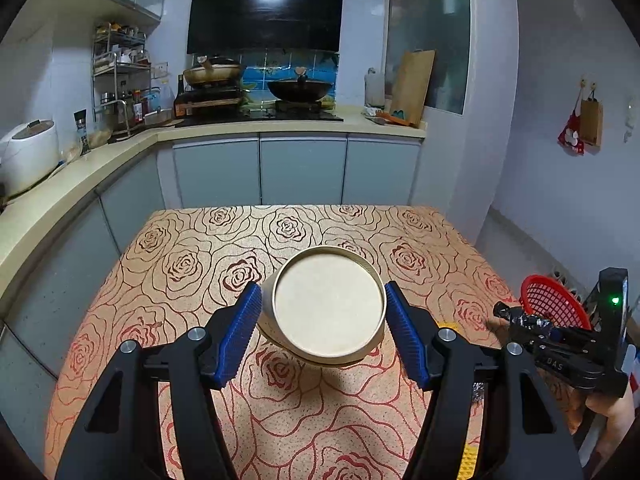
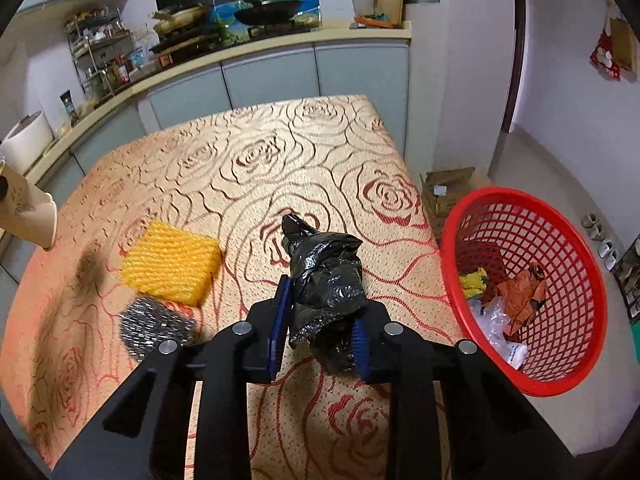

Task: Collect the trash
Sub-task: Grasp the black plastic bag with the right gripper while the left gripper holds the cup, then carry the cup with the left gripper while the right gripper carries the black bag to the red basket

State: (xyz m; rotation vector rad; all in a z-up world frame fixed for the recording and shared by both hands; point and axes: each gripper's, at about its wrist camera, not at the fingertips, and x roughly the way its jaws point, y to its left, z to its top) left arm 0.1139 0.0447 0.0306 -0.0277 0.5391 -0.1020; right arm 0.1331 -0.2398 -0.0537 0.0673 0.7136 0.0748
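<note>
A beige paper cup (image 1: 329,308) hangs bottom-first toward the camera, just above the rose-patterned table (image 1: 192,248), and casts a shadow below. My left gripper (image 1: 322,294) is shut on the cup, with a blue pad on each side. The same cup (image 2: 30,216) shows at the left edge of the right wrist view. My right gripper (image 2: 323,302) is shut on a crumpled black plastic bag (image 2: 326,280) over the table (image 2: 280,152). That gripper and the bag (image 1: 528,320) also show at the right of the left wrist view. A red mesh basket (image 2: 560,386) with several scraps stands off the table's right edge.
A yellow knitted scrubber (image 2: 172,266) and a steel wool pad (image 2: 154,328) lie on the table left of my right gripper. A cardboard box (image 2: 448,190) sits on the floor behind the basket. Kitchen counters (image 1: 80,168) run along the far and left sides.
</note>
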